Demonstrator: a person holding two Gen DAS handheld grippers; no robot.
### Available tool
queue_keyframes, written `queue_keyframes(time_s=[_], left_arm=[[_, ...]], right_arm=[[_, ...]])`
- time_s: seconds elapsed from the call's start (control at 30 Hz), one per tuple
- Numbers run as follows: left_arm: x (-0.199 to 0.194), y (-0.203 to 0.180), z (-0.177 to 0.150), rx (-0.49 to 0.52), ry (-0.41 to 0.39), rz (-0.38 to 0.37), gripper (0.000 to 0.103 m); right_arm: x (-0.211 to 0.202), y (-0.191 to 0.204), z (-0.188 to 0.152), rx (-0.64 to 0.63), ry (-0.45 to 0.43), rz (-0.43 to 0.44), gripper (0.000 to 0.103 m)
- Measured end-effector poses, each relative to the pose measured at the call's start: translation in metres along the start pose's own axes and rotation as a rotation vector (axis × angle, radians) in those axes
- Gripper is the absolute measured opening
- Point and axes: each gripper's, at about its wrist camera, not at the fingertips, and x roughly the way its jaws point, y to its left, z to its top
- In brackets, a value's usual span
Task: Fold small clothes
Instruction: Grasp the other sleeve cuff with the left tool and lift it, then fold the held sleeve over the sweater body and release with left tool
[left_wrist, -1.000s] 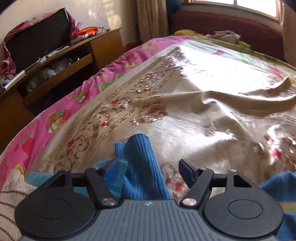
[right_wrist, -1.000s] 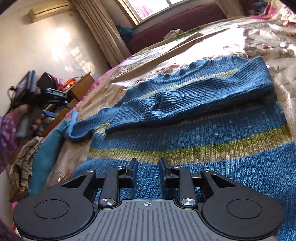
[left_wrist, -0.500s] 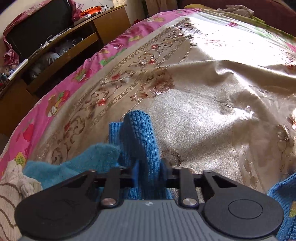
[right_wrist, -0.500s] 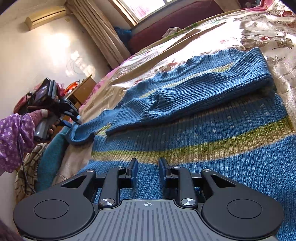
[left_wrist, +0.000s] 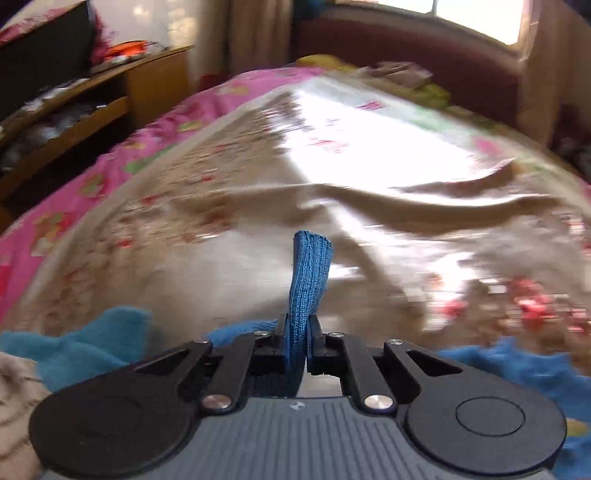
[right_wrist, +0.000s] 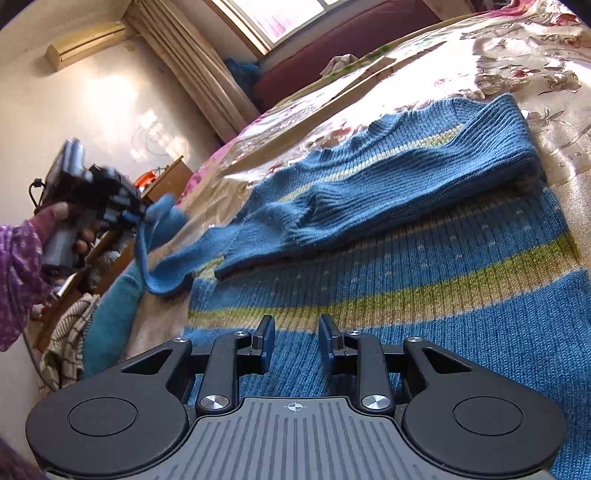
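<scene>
Bedspread (right_wrist: 535, 48) under blue striped sweater (right_wrist: 424, 280), body flat beneath your right gripper (right_wrist: 296, 345), jaws parting, nothing between. Sleeve (right_wrist: 192, 254) trails away toward left, long axis pointing at your left gripper (left_wrist: 297, 341), clenched on cuff (left_wrist: 308, 280), nearer hand for fold

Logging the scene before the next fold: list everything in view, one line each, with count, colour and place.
sweater: one, blue with green and cream stripes, spread on the bed.
sleeve cuff: one, blue, lifted off the bed.
bedspread: one, shiny beige with flowers, covering the bed.
pink sheet: one, pink, along the bed's edge.
teal garment: one, teal, at the bed's edge.
striped cloth: one, cream and brown, beside the teal garment.
wooden shelf unit: one, brown, by the wall.
air conditioner: one, cream, high on the wall.
left gripper: one, black, fingers clamped on the sleeve cuff.
right gripper: one, black, fingers apart over the sweater.
</scene>
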Motion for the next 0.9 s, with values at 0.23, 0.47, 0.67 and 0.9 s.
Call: queue_keyframes(time_s=[0.23, 0.47, 0.67, 0.9], left_arm=[[-0.049, -0.135, -0.035, 0.170, 0.023, -0.448, 0.014], [-0.050, -0.226, -0.101, 0.460, 0.091, -0.474, 0.051], [-0.044, -0.199, -0.114, 0.448, 0.105, -0.374, 0.054], [-0.021, -0.124, -0.128, 0.301, 0.135, -0.211, 0.055]], right_arm=[[-0.012, -0.003, 0.008, 0.002, -0.048, -0.017, 0.028], [-0.018, -0.013, 0.014, 0.036, -0.047, -0.025, 0.028], [-0.026, -0.022, 0.018, 0.082, -0.060, -0.018, 0.028], [-0.032, -0.031, 0.023, 0.117, -0.088, -0.034, 0.028]])
